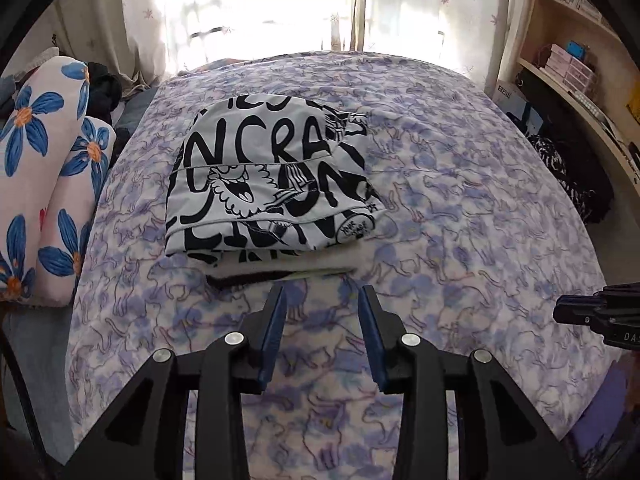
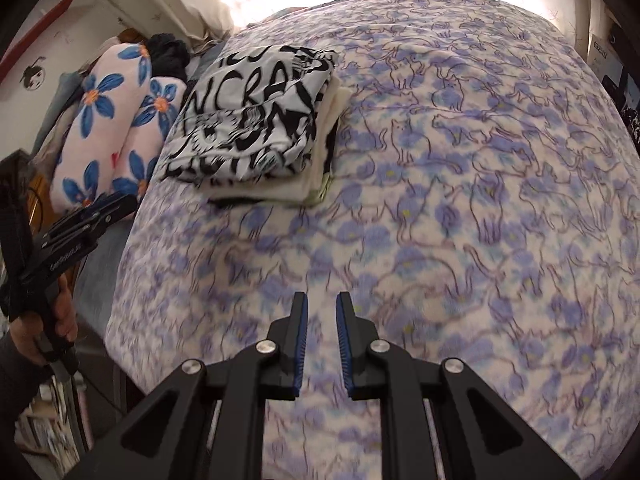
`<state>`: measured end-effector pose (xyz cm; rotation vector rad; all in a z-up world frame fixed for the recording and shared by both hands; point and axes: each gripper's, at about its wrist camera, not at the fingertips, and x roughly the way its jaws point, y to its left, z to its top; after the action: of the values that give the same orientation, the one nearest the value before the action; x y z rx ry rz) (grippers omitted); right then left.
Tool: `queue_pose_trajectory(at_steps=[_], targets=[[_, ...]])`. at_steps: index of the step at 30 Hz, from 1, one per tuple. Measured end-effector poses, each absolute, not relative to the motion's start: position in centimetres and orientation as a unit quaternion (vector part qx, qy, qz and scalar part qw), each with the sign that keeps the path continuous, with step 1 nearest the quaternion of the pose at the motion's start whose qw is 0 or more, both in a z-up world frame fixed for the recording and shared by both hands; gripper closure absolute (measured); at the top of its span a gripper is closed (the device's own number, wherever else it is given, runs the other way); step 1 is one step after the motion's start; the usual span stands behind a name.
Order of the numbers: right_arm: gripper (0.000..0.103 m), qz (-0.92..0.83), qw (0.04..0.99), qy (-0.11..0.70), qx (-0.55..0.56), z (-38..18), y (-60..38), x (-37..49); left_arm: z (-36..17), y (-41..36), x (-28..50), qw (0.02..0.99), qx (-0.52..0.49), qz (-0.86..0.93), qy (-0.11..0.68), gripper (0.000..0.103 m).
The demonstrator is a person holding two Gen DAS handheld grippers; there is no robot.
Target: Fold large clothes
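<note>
I have the black-and-white printed garment (image 1: 272, 180) lying folded on the bed (image 1: 460, 208), on top of a cream folded piece (image 1: 304, 266), toward the side with the flowered pillows (image 1: 44, 184). I judge it light, soft and limp: it will sag and slide apart if I lift one layer, so I would pinch a folded edge or corner through all layers.

My left gripper (image 1: 322, 304) stands partly open with nothing between its pads, just short of the stack's near edge. My right gripper (image 2: 322, 312) shows a narrow gap, also empty, over bare blanket well apart from the stack.

The right wrist view shows the stack's side, its layers, and a hand (image 2: 48, 328) holding the left gripper. The left wrist view shows a bookshelf (image 1: 568, 64).
</note>
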<state>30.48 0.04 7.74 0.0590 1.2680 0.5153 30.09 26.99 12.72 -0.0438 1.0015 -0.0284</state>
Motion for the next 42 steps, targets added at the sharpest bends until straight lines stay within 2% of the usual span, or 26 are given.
queue_pose_trajectory(at_steps=[3, 6, 10, 12, 13, 14, 18, 25, 31, 37, 42], targets=[[0.089, 0.237, 0.778, 0.582, -0.005, 9.2, -1.2, 27.5, 13.7, 25.3, 27.7, 0.876, -0.024, -0.01, 0.481, 0.053], [0.089, 0.232, 0.773, 0.589, -0.019, 9.3, -2.5, 25.1, 14.0, 23.6, 25.8, 0.874, -0.027, -0.01, 0.485, 0.051], [0.088, 0.213, 0.768, 0.604, 0.002, 8.2, -4.5, 23.1, 13.1, 21.4, 23.4, 0.867, -0.046, -0.001, 0.496, 0.038], [0.077, 0.198, 0.771, 0.605, 0.005, 7.7, -5.2, 22.2, 12.5, 20.6, 22.1, 0.863, -0.065, 0.01, 0.501, 0.032], [0.066, 0.194, 0.774, 0.603, 0.003, 7.5, -5.3, 21.7, 12.1, 20.2, 21.6, 0.86, -0.074, 0.016, 0.505, 0.029], [0.059, 0.19, 0.776, 0.601, -0.001, 7.3, -5.5, 21.2, 11.7, 19.9, 21.1, 0.855, -0.087, 0.021, 0.511, 0.028], [0.056, 0.169, 0.771, 0.614, 0.002, 6.0, -6.4, 19.8, 10.1, 18.4, 19.1, 0.835, -0.119, 0.039, 0.536, 0.026], [0.039, 0.138, 0.782, 0.607, 0.029, 6.3, -8.1, 18.2, 9.4, 16.0, 17.0, 0.82, -0.115, 0.052, 0.558, 0.026], [0.038, 0.13, 0.794, 0.591, 0.066, 8.7, -9.2, 18.0, 12.0, 15.0, 16.6, 0.84, -0.102, 0.056, 0.53, 0.026], [0.038, 0.143, 0.818, 0.557, 0.03, 11.2, -8.0, 17.8, 13.6, 13.7, 16.8, 0.846, -0.12, 0.067, 0.514, 0.026], [0.038, 0.143, 0.823, 0.548, 0.03, 11.5, -8.2, 18.0, 14.4, 11.3, 16.8, 0.858, -0.091, 0.047, 0.504, 0.026]])
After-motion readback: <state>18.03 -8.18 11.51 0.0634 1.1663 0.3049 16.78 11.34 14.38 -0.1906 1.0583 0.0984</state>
